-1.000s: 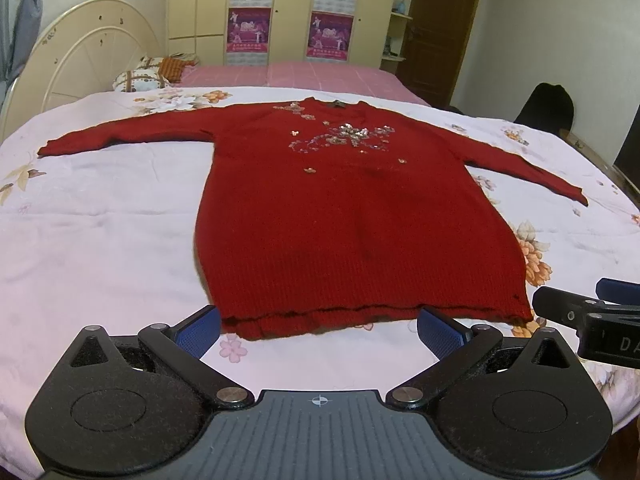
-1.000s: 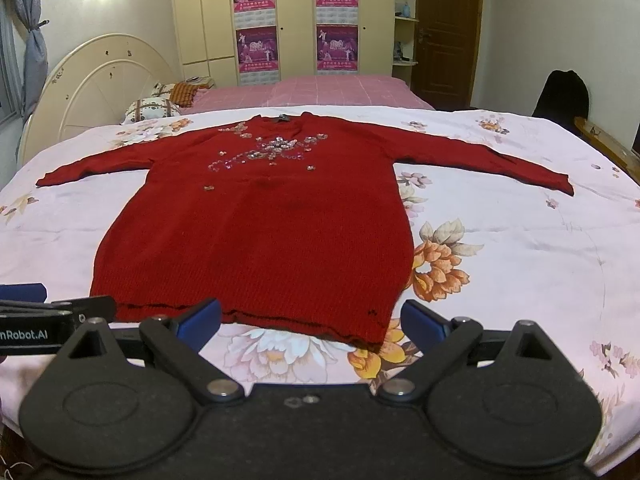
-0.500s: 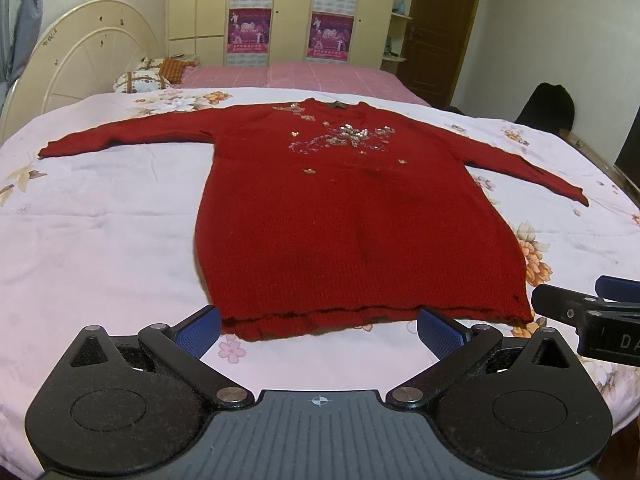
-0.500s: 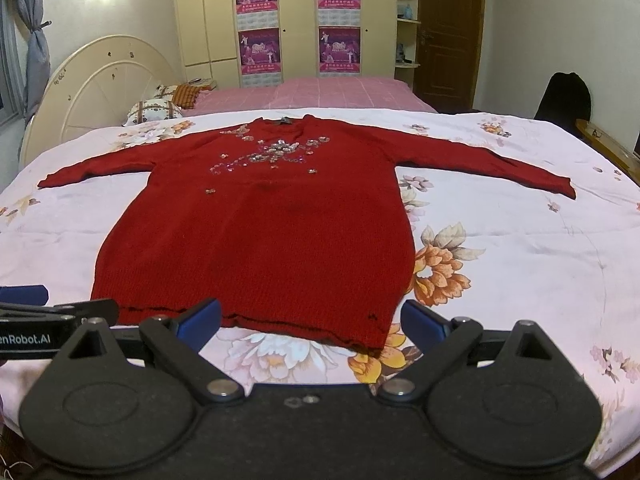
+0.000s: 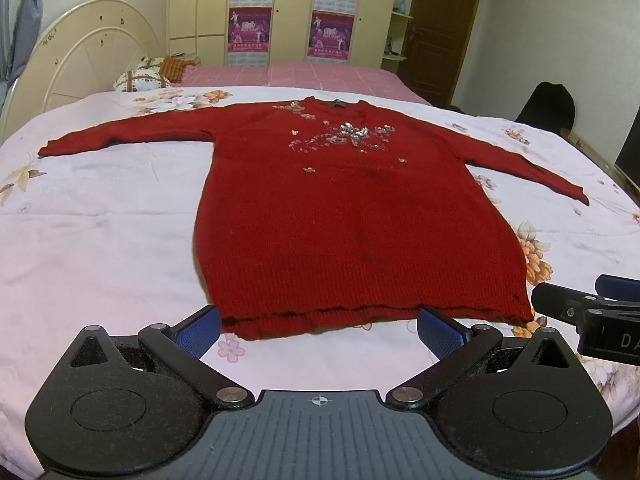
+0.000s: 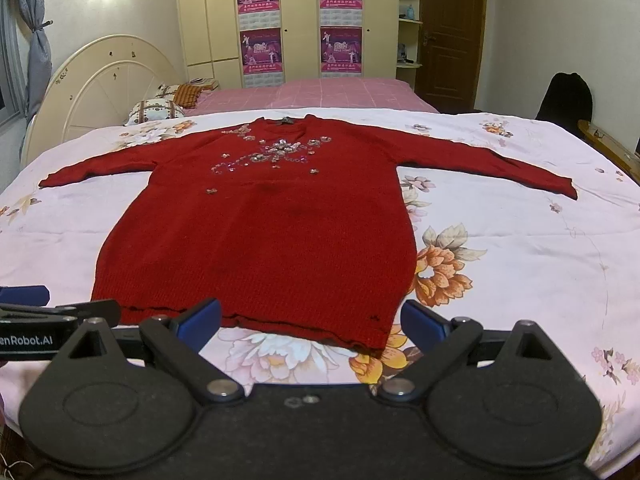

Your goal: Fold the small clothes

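Note:
A red knit sweater (image 5: 352, 220) with sequin flowers on the chest lies flat and face up on a floral sheet, both sleeves spread out; it also shows in the right wrist view (image 6: 272, 240). My left gripper (image 5: 320, 330) is open and empty, just short of the hem's left half. My right gripper (image 6: 310, 322) is open and empty, just short of the hem's right half. Each gripper's fingers show at the edge of the other's view: the right one (image 5: 580, 308) and the left one (image 6: 60, 312).
The pale floral sheet (image 5: 100, 240) covers a round surface. Behind it are a pink bed (image 6: 328, 92), a cream headboard (image 5: 88, 60) with pillows (image 5: 140, 78), wardrobes with posters, a brown door (image 6: 448, 36) and a dark chair (image 6: 570, 96) at the right.
The right gripper has tilted or risen slightly, so the sweater sits a little lower in its view. The left gripper and the sweater have not moved.

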Demonstrator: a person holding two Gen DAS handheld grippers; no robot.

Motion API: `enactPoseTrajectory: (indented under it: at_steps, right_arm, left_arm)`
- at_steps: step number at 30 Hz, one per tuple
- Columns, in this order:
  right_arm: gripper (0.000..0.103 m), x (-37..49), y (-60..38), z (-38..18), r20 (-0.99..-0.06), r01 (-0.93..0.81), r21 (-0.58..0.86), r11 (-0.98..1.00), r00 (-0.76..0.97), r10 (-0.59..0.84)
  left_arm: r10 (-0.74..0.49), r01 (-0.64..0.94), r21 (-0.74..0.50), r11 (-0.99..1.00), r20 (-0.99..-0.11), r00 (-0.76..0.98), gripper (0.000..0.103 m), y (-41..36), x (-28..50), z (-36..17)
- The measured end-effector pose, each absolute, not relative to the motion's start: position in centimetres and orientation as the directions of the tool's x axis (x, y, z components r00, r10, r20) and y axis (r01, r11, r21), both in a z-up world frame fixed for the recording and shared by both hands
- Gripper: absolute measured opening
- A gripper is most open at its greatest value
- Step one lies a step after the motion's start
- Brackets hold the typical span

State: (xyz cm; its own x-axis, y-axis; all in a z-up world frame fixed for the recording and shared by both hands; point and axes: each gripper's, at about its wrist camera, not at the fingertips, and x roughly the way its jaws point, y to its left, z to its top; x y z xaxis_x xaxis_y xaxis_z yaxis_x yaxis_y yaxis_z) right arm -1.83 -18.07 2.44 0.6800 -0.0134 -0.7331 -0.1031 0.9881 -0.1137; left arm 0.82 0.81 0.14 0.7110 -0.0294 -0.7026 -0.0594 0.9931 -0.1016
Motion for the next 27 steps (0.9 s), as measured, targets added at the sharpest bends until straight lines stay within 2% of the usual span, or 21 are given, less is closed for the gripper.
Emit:
enactPoseTrajectory:
  at_steps: [27]
  right_arm:
    - [0.096, -1.66, -17.96, 2.27, -0.733, -0.106, -0.114, 0.988, 0.680, -0.012]
  left_arm:
    - [-0.027, -0.063, -0.102, 0.993, -0.704, 0.710, 0.103, 0.93, 0.83, -0.08]
